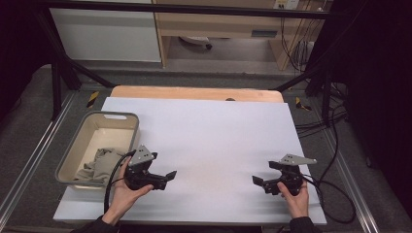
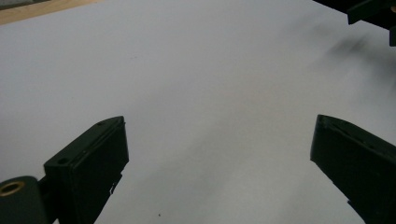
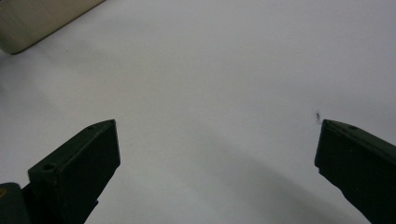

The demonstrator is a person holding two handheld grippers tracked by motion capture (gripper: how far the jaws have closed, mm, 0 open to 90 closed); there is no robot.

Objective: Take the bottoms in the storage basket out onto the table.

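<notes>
A grey plastic bin stands at the left edge of the white table sheet, with a crumpled grey-beige cloth in its near end. My left gripper hovers low just right of the bin, pointing right, open and empty. In the left gripper view its jaws spread wide over bare white sheet, with the gripper holding nothing. My right gripper rests near the front right, pointing left, open. The right gripper view shows the gripper over white sheet and the bin's wall at top left.
A bare wooden strip of the table shows beyond the sheet. Black frame bars stand at the back left and right. Cables lie on the floor to the right. The other gripper's dark tip shows at the top right of the left gripper view.
</notes>
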